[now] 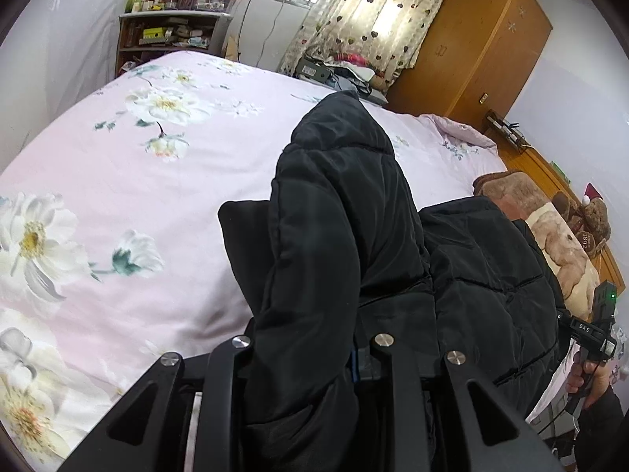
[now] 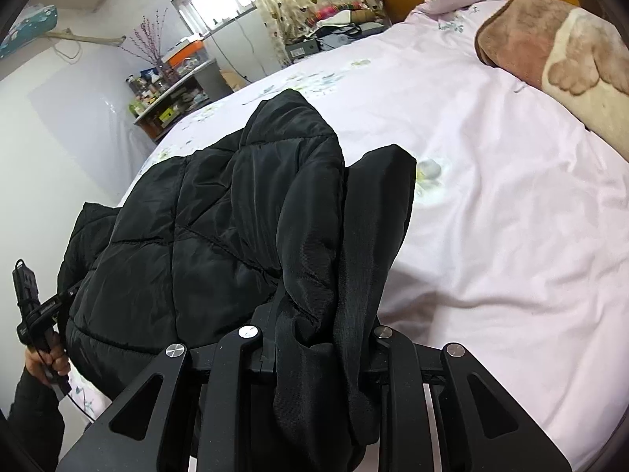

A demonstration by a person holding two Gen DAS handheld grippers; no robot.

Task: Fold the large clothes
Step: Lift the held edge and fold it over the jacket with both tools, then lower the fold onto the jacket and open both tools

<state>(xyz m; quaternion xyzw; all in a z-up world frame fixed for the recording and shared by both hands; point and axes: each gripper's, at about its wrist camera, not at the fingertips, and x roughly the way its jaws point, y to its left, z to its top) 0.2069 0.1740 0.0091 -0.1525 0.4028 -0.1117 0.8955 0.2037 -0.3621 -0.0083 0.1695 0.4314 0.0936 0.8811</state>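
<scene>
The left gripper (image 1: 314, 358) is clamping a bunched edge of the black quilted jacket (image 1: 342, 212), jaws nearly closed on the padding, and the right gripper (image 2: 314, 338) is pinching another edge of it the same way. The jacket is hanging between them above the pink floral bedspread (image 1: 118, 165), partly draped on it. No neat fold is showing; most of the folding looks left to do.

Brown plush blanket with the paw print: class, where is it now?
In the right wrist view, the brown plush blanket lies upper right on the pink floral bedspread, beyond the black quilted jacket.
</scene>
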